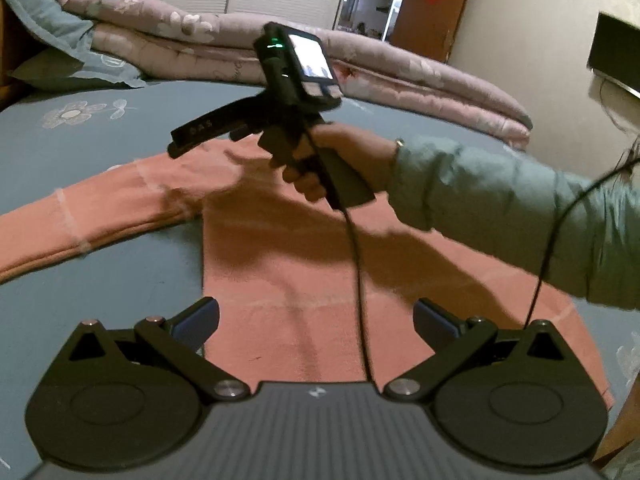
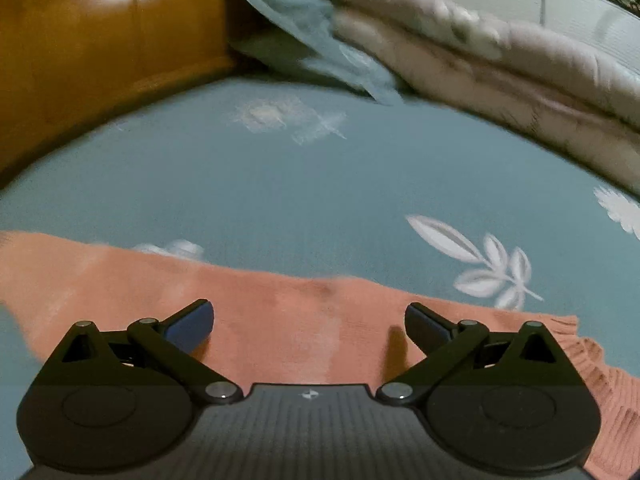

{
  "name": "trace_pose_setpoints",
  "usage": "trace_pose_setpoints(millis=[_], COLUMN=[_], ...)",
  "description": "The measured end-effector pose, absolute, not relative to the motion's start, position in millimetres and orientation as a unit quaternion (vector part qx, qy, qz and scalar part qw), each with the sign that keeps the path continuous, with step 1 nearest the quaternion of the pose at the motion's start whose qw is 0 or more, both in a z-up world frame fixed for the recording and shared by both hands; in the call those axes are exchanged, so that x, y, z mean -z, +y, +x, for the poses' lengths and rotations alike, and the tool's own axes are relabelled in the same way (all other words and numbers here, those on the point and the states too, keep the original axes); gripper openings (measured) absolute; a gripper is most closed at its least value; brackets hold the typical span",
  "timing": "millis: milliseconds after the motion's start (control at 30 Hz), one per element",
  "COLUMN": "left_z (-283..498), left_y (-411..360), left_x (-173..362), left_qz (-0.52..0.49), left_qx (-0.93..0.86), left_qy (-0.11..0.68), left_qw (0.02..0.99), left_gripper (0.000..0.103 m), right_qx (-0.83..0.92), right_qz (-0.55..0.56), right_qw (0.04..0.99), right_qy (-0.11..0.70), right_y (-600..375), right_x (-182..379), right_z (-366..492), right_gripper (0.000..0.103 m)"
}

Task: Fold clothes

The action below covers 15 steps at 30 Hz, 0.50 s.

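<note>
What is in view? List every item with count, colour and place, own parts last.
garment: one, salmon pink, spread flat on the bed, one sleeve stretched left
bedsheet: one, blue-grey with white flowers, under the garment
quilt: one, pale pink floral, folded at the far edge
pillows: two, blue-grey, beside the quilt
headboard: one, brown wood
door: one, brown, far wall
left gripper: black, open, over the garment
right gripper: black, open, over the garment's edge
hand: one, green sleeve, holding the right gripper

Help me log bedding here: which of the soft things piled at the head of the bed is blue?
The pillow, leaning on the headboard. The quilt folded beside it is pink with pale flowers.
</note>
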<state>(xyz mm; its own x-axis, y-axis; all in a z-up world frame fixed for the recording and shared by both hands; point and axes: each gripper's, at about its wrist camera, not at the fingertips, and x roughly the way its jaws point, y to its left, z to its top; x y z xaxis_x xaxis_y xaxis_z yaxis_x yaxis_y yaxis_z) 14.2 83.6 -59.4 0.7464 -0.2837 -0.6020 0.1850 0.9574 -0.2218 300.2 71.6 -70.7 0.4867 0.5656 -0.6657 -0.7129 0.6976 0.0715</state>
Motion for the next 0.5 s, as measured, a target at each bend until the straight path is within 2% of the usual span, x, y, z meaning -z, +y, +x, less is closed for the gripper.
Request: trace_pose_setpoints(millis=[267,400,500], left_z=[8,4,2], left_y=[93,95,95], left_x=[57,55,51], left_qz=[-0.091,-0.087,-0.081], left_qx=[0.112,0.107,0.109], left_qy=[0.331,0.337,0.339], left_qw=[0.933,0.931,0.931], left_gripper=[0.102,0.102,0.102], right_qx=[-0.367,-0.354,-0.353], right_qz=[-0.175,-0.170,-0.159], right_qw=[0.843,0.840,0.854], right_qy=[0.352,0.376,0.348], right_y=[136,142,107], right_x=[101,86,55], right_z=[300,313,302], right_gripper=[0.103,0.103,0.103])
